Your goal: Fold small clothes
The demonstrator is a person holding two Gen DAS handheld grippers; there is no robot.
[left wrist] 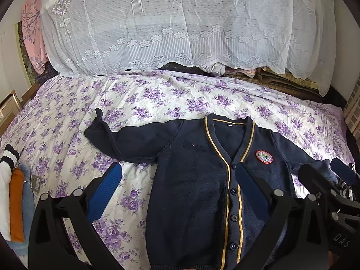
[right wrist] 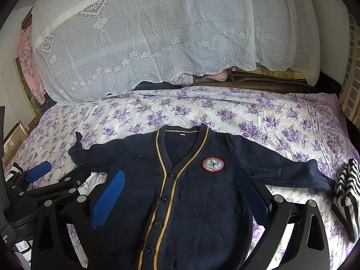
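Two grippers hover wide apart over one navy cardigan, and neither grasps anything yet. At the far left edge of the left wrist view, a small stack of already folded pieces sits on the floral bedsheet, which suggests part of the pile is finished. Moving right, the cardigan's left sleeve stretches out with its cuff crumpled upward, while the left gripper hangs released above the lower body of the garment. The cardigan fills the middle of both frames, lying flat, buttoned, collar away from the cameras, badge showing. Further right, the right gripper is likewise spread over the front panel, touching nothing that I can tell. The right sleeve reaches toward a striped garment at the right edge, apparently waiting its turn. For this cardigan, no fold is made: sleeves and body remain.
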